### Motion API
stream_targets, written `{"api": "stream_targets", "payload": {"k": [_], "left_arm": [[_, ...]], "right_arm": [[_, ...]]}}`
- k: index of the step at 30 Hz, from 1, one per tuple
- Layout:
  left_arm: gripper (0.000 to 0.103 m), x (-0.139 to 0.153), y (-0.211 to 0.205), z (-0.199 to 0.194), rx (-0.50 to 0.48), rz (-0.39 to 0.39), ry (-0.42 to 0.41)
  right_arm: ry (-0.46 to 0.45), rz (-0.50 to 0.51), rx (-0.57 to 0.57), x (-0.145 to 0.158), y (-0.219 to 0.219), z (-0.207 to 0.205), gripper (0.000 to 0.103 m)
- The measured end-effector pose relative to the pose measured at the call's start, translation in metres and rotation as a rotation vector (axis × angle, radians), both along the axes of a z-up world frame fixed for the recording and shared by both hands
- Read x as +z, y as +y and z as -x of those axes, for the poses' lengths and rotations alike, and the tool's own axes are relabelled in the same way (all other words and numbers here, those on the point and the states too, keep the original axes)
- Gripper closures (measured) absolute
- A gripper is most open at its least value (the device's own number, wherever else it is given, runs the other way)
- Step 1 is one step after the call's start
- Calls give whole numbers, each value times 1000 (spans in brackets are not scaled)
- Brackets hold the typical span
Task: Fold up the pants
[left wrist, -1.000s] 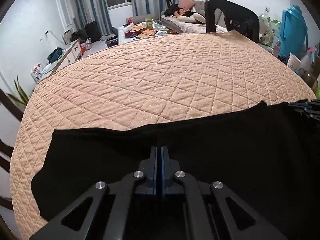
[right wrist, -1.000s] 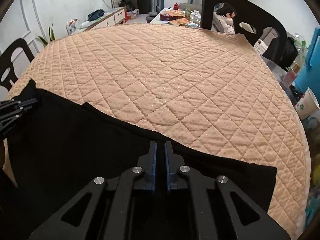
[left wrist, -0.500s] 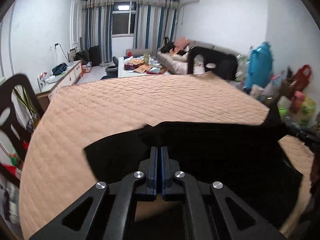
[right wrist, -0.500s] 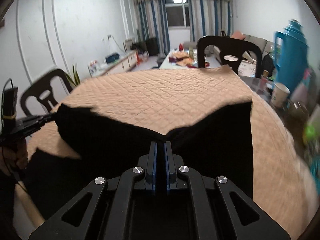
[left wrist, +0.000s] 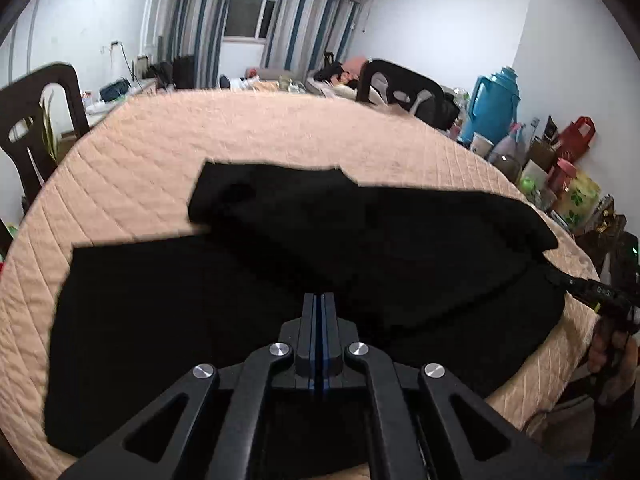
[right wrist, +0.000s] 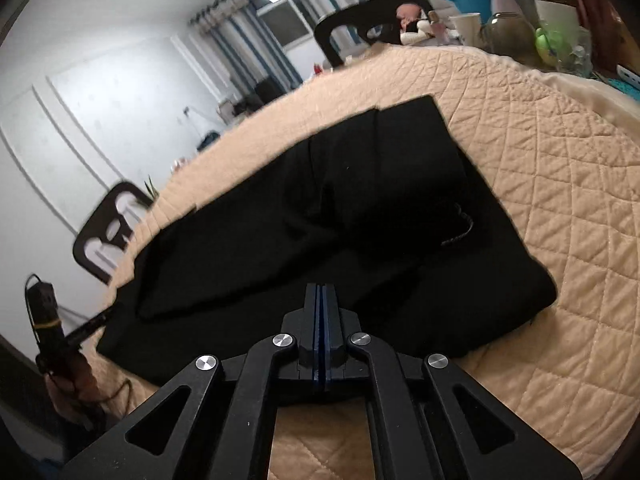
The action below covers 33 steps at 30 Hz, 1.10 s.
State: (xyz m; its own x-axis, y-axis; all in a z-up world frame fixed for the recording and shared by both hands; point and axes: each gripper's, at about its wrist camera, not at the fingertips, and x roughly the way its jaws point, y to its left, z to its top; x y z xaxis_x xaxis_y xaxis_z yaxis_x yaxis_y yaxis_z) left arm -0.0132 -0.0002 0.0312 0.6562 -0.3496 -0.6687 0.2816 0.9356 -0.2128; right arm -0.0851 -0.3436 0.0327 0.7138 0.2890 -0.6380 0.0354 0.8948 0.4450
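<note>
We see black pants (left wrist: 304,264) lying on the quilted bench (left wrist: 280,132), long axis across it, 1 layer doubled over the other. Black cloth hides its own seams. The left claw (left wrist: 319,300) and right claw (right wrist: 321,292) are both clamped on pants fabric, their tips buried in it.

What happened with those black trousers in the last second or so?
Both tongs, left and right, stayed shut on the far edge of the black pants, lifted it off the quilted cover and carried it back toward the person, so a layer now drapes over the rest. The near part of the pants stayed lying on the cover.
</note>
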Motion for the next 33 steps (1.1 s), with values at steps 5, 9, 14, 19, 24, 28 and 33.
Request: {"api": "stream_targets", "payload": {"k": [5, 9, 14, 19, 24, 28, 33], "left_arm": [[59, 18, -27, -23, -2, -60, -58], [58, 15, -59, -53, -47, -122, -50], [58, -7, -85, -91, -34, -238, 0], [58, -13, -92, -104, -20, -286, 19], [58, -17, -100, -112, -14, -333, 49], [86, -13, -105, -112, -15, -359, 41], [98, 3, -84, -97, 55, -325, -20]], "right_arm": [[-36, 21, -48, 11, 1, -5, 54], [-22, -9, -129, 5, -15, 0, 54], [-22, -44, -185, -1, -31, -4, 54], [-87, -98, -200, 9, -34, -4, 54], [-57, -99, -182, 5, -29, -17, 54], [-49, -114, -206, -1, -36, -26, 57], [-70, -136, -216, 3, -39, -25, 88]]}}
